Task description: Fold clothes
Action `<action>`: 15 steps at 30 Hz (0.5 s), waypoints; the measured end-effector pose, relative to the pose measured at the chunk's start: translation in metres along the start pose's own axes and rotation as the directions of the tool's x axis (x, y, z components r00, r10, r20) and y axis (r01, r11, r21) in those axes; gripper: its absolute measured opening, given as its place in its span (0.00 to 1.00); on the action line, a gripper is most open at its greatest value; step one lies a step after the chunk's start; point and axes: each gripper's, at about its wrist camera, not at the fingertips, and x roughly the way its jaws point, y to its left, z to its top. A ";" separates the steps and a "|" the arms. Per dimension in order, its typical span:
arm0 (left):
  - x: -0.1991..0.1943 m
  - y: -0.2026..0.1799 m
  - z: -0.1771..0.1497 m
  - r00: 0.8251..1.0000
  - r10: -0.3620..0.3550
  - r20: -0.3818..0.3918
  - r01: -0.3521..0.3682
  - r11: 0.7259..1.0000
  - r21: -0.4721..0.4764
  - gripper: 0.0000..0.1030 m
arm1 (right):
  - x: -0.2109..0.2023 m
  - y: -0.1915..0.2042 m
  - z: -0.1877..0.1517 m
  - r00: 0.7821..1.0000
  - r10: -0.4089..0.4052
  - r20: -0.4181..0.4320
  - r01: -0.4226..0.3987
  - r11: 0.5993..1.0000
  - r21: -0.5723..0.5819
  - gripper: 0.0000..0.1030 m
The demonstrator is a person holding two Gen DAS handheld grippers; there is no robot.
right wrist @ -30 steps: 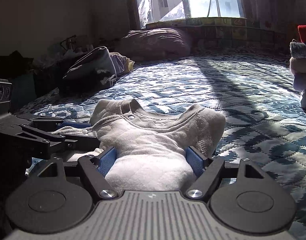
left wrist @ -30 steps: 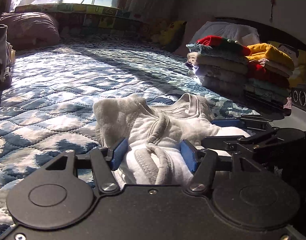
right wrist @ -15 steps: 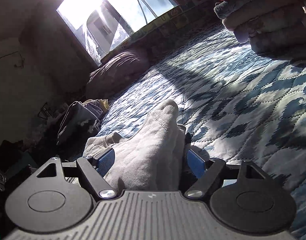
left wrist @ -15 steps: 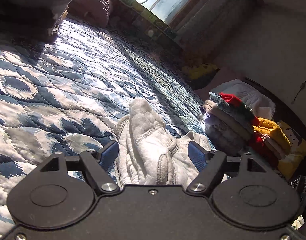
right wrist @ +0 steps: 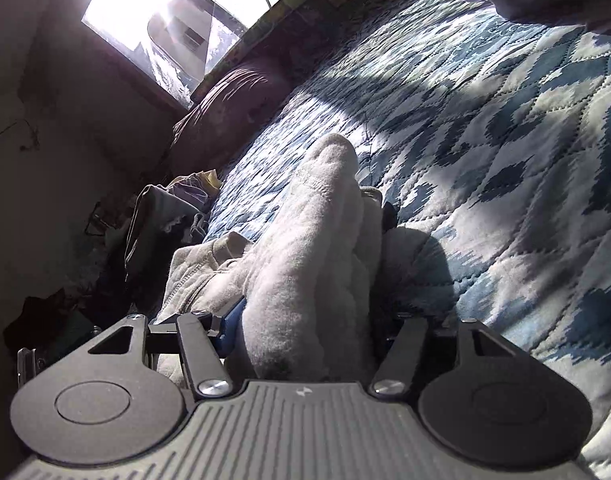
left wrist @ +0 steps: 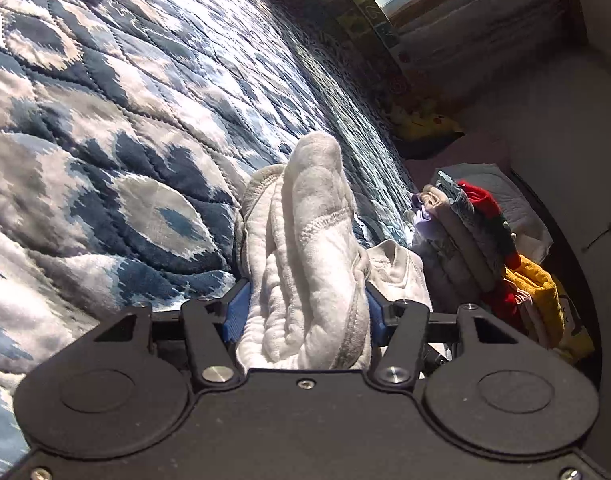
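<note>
Above the quilt (left wrist: 105, 128): garment (left wrist: 309, 264) bunched, pinched between both hand-held grippers, left (left wrist: 303, 312) and right (right wrist: 305, 320), each clamped on a thick fold. Clothes stack (left wrist: 481, 248) right of it.

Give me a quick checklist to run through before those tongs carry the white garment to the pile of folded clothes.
1. Left tongs closed on the white garment: ok, cloth bunched between the blue pads.
2. Right tongs closed on the same garment: ok.
3. Garment folded neatly: cannot tell, it looks bunched.
4. Quilt bare ahead of the tongs: ok.
5. Stack of folded clothes standing steady: ok, though it fills only a corner of the left view.
6. Free room on top of the stack: cannot tell.
</note>
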 end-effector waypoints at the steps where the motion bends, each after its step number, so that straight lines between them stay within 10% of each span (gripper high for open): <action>1: -0.006 -0.004 -0.001 1.000 -0.020 0.000 0.020 1.000 -0.004 0.47 | -0.009 0.003 0.000 1.000 0.024 0.017 -0.024 1.000 0.012 0.50; 5: -0.024 -0.014 -0.008 0.998 -0.062 -0.020 0.061 0.998 -0.028 0.49 | -0.045 0.014 -0.008 0.998 0.029 0.063 -0.030 0.999 0.015 0.51; 8: -0.014 -0.006 -0.019 0.998 0.029 -0.053 -0.028 0.999 0.019 0.62 | -0.049 0.000 -0.022 0.993 -0.110 0.047 0.109 0.994 0.024 0.73; 15: -0.029 0.001 -0.014 0.999 0.009 -0.051 -0.008 1.000 0.009 0.80 | -0.057 -0.009 -0.030 0.992 -0.077 0.095 0.075 0.997 0.023 0.87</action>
